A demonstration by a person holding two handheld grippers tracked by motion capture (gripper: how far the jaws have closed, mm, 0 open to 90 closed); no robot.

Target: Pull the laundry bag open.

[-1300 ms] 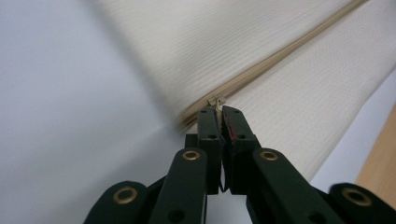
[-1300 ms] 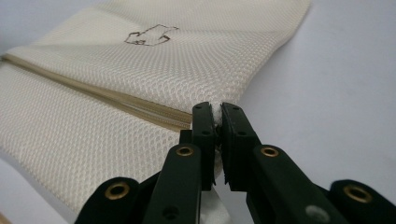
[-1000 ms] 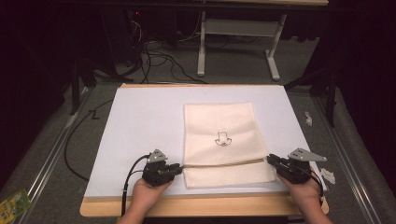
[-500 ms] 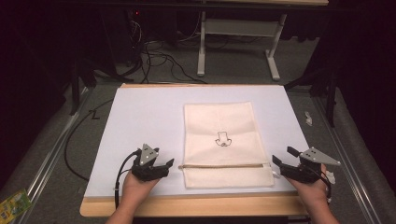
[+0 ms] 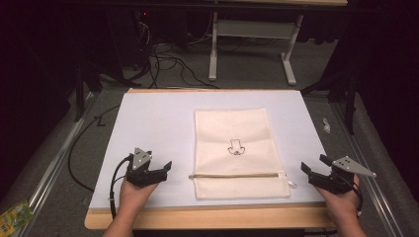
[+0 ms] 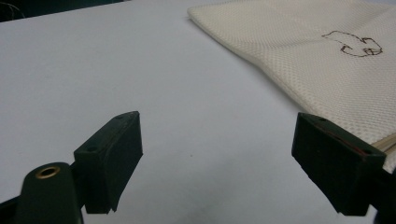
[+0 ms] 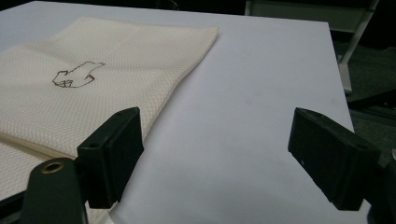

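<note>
A cream mesh bag (image 5: 237,153) is lying flat on a white sheet (image 5: 148,128) while two hand-held grippers are waiting on either side of its near end, each well clear of the cloth. The left gripper (image 5: 157,171) is sitting beside the bag's left edge, with the bag ahead and to its right; in the left gripper view, the bag (image 6: 317,60) is running past the right jaw without touching it. The right gripper (image 5: 314,169) is hovering beside the opposite edge, the bag (image 7: 84,88) lying ahead and to its left, just beyond the left jaw.

The likeliest trouble, judging from this layout, is a bad bite on thin, limp fabric: jaws closing from above are liable to slide off the flat edge, or to pinch only the top layer at the zip line (image 5: 237,175) and drag the bag askew. Uneven pulls from the two sides could also bunch the mesh or skid it across the smooth sheet.

Both grippers are standing wide open, jaws spread to near their full span, holding nothing and touching nothing; only bare white sheet is lying between each pair.
</note>
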